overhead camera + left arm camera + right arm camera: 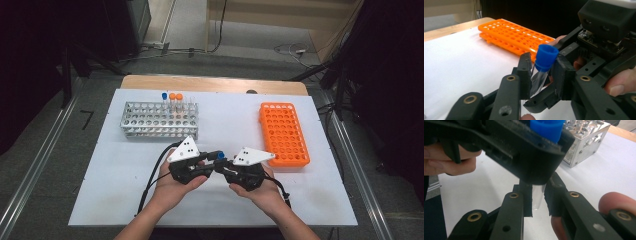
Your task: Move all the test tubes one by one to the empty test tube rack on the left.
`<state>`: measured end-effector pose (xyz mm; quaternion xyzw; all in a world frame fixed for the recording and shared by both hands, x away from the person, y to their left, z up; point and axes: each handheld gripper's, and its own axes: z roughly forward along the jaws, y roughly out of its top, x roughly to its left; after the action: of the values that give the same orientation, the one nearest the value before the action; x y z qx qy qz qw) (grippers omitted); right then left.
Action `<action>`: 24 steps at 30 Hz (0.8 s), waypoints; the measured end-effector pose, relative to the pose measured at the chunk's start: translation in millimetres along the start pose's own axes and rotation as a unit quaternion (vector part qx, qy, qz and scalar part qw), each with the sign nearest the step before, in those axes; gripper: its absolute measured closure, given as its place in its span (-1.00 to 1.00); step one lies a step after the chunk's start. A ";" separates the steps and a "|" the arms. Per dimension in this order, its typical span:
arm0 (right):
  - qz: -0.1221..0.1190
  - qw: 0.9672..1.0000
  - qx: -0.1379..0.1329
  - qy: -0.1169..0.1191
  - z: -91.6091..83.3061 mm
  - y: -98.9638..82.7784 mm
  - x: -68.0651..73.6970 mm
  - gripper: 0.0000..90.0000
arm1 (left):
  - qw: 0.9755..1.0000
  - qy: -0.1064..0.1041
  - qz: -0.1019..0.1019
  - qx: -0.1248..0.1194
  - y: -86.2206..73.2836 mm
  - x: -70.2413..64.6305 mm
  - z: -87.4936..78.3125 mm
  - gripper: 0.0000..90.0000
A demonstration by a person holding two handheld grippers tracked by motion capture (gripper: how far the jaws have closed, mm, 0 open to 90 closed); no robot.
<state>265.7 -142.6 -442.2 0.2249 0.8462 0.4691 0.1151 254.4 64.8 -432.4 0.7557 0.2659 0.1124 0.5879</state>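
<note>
Near bench front edge, both hand-held grippers, left and right, pinching one blue-capped tube. Light, slick, probably fragile; best gripped mid-wall just under cap, gently.

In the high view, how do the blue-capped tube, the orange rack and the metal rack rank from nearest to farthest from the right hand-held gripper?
1. Blue-capped tube: between the jaws of the right hand-held gripper, at its left.
2. Orange rack: just beyond it, to the right.
3. Metal rack: farthest, at the far left.
</note>
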 end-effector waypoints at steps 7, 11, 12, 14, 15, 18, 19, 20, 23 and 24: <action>0.005 1.000 -0.008 0.004 -2.3 -1.3 -2.6 0.65 | 1.000 0.016 0.008 -0.015 0.4 2.2 -3.5 0.71; 0.003 1.000 -0.016 0.009 -8.0 -5.0 -7.4 0.42 | 0.999 0.028 -0.007 -0.029 2.5 10.3 -9.3 0.71; 0.003 1.000 -0.019 0.012 -10.5 -7.0 -9.1 0.30 | 0.999 0.031 -0.012 -0.032 2.8 13.2 -11.1 0.71; -0.003 1.000 -0.022 0.011 -16.5 -12.4 -12.8 0.06 | 0.998 0.040 -0.019 -0.035 3.4 20.5 -16.0 0.71; -0.007 1.000 -0.025 0.010 -20.3 -15.5 -14.5 -0.04 | 0.998 0.046 -0.023 -0.036 3.9 24.0 -18.8 0.71; 0.001 1.000 -0.031 0.004 -32.8 -23.7 -21.4 -0.52 | 0.997 0.064 -0.031 -0.040 5.7 36.2 -28.7 0.71; 0.008 0.999 -0.032 0.001 -37.1 -26.1 -24.4 -0.67 | 0.996 0.071 -0.031 -0.041 6.7 40.4 -32.0 0.71; 0.013 0.999 -0.033 -0.006 -41.4 -28.7 -27.3 -0.75 | 0.996 0.078 -0.033 -0.042 7.7 44.6 -35.7 0.71; 0.030 0.999 -0.036 -0.027 -55.0 -37.1 -37.3 -0.99 | 0.993 0.098 -0.040 -0.049 10.6 59.0 -46.7 0.71; 0.036 0.998 -0.040 -0.032 -59.7 -39.9 -40.8 -1.00 | 0.992 0.105 -0.042 -0.053 11.7 63.7 -50.0 0.71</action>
<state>266.2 -225.1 -444.8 0.2654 0.8137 0.4995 0.1339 286.5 138.3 -416.2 0.6957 0.3516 0.1804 0.5999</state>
